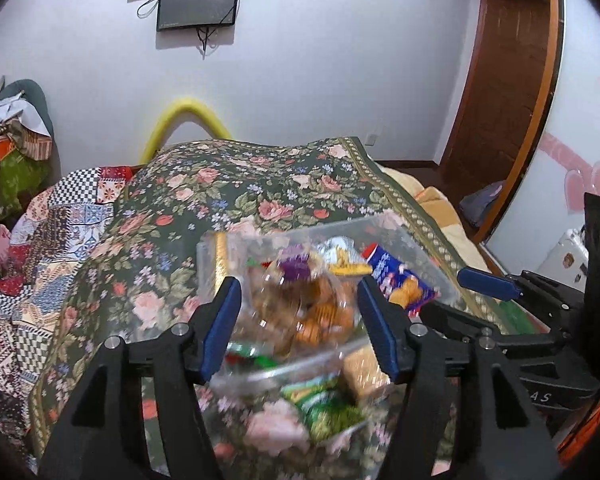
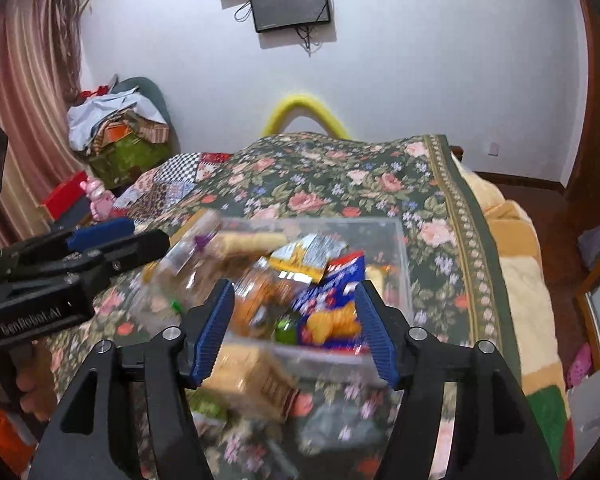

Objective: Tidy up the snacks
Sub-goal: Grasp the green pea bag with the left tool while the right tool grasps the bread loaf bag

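Left wrist view: left gripper (image 1: 298,320) gapes wide, nothing between its blue pads (image 1: 219,332). Clear plastic bin (image 1: 420,248) sits on the flowered bedspread (image 1: 220,184), dead ahead at 12 o'clock, already heaped with snacks. A clear bag of golden cookies (image 1: 316,312) lies just beyond the fingertips; blue biscuit packet (image 1: 400,284) at 1 o'clock pokes over the bin's right wall. Outside the bin, near side, a green packet (image 1: 324,404) at 6 o'clock and a tan cracker pack (image 1: 366,372) at 5 o'clock wait on the cloth. Right gripper (image 1: 488,282) enters from 3 o'clock. Frame blurred; labels unreadable.

Right wrist view: right gripper (image 2: 296,320) also spread wide, holding nothing. Bin (image 2: 404,280) at 12 o'clock; cracker pack (image 2: 252,376) just short of its near wall, at 7 o'clock from the fingertips. Left gripper (image 2: 100,236) at 9 o'clock.

Judgement: loose packs come next. Take the cracker pack across its narrow sides, lightly — crackers crush. Lift clear of the rim before setting it down, since the pile is high and slippery wrappers may slide out.
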`<state>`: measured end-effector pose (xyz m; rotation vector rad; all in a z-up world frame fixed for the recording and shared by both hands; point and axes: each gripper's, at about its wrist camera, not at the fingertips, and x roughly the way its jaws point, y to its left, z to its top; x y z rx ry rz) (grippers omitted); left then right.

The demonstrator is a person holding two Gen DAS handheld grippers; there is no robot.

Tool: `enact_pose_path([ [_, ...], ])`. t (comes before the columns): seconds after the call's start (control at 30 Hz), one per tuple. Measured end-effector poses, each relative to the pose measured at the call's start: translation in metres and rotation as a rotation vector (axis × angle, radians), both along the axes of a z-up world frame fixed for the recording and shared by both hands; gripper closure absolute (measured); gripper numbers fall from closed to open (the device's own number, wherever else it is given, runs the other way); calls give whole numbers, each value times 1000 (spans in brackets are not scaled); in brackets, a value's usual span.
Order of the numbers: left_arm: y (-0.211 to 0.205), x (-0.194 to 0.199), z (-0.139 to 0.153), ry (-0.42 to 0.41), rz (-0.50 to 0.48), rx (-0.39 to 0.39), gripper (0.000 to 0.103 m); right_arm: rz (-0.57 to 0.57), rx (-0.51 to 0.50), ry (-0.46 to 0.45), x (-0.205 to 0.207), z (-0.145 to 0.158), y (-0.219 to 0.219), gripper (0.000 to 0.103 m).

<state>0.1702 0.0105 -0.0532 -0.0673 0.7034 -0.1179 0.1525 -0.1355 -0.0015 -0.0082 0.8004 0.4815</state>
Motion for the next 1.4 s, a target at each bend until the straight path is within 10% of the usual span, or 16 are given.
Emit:
enact_pose_path([
  [0.9, 25, -23, -96, 272, 51, -69, 37, 43, -58, 199, -14, -79, 38, 33],
  [1.4, -13, -11, -112, 328, -22, -69, 37, 52, -13, 160, -37, -66, 13, 69],
])
